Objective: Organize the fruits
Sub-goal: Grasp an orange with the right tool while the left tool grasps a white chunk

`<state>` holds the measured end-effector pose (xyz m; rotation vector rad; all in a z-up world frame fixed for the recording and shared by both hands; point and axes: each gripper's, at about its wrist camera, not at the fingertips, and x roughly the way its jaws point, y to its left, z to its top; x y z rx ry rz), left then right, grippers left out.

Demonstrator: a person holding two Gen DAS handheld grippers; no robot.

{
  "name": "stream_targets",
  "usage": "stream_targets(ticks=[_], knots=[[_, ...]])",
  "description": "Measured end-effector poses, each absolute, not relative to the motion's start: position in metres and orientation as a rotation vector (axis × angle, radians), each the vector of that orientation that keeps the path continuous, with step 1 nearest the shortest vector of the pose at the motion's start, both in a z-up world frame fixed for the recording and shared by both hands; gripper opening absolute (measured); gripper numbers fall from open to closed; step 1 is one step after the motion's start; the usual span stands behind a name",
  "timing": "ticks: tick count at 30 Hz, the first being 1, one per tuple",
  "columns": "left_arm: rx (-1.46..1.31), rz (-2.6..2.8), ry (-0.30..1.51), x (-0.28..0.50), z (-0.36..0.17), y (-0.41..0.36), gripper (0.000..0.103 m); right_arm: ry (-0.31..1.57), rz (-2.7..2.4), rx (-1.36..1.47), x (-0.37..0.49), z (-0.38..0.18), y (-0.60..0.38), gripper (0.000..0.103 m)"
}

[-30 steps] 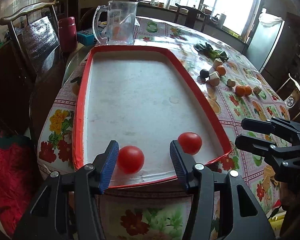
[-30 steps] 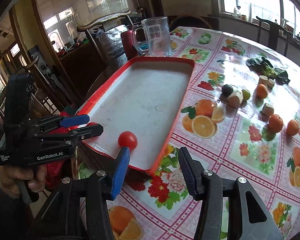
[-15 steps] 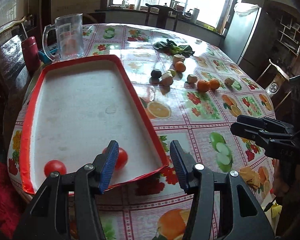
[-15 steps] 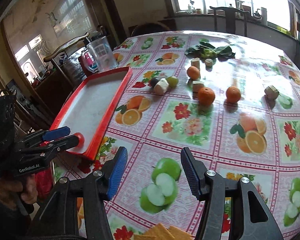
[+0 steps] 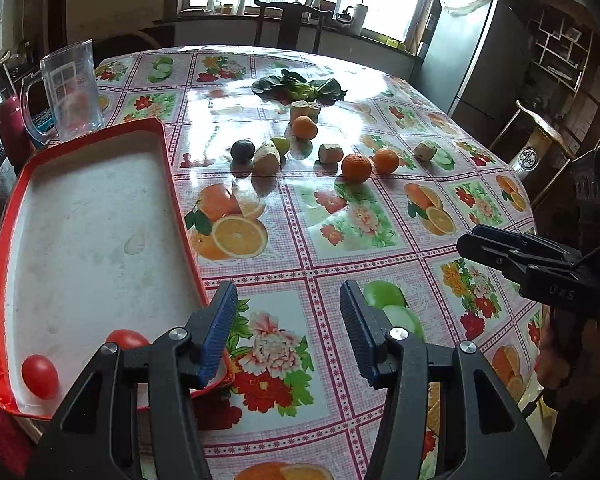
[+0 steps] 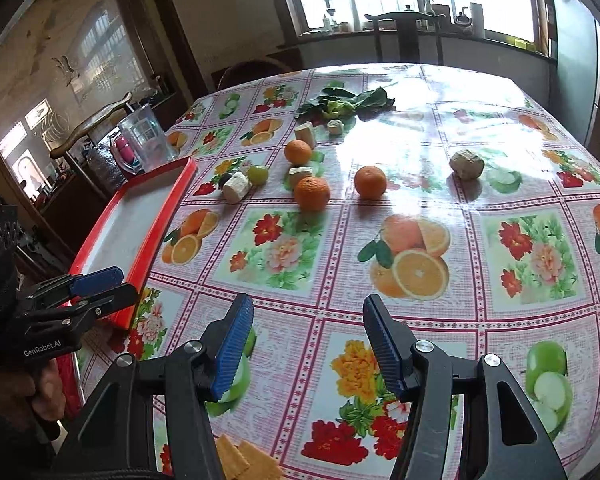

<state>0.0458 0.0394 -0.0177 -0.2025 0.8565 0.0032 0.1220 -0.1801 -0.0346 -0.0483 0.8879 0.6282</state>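
Tomatoes (image 5: pixel 40 376) in tray (image 5: pixel 172 184); oranges (image 5: pixel 356 167) right, on table (image 5: pixel 380 264).

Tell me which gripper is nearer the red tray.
Left. The left gripper hovers at the red tray's near corner; the right gripper hovers over tablecloth, farther right.

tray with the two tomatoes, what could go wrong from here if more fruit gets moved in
The red-rimmed tray appears to overhang the table edge at its near corner, so added weight there might tip it. The two tomatoes lie loose in that corner and could roll when bumped. The oranges sit close to a pale chunk, so the open left gripper may knock a neighbour.
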Motion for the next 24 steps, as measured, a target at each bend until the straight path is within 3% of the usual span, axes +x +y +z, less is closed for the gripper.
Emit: stream_targets(ticks=[24], knots=[[-0.189,0.041,0.881,0.172,-0.034,0.051,0.052,0.894,0.550,-0.131,0.240,-0.055,-0.151,0.056]])
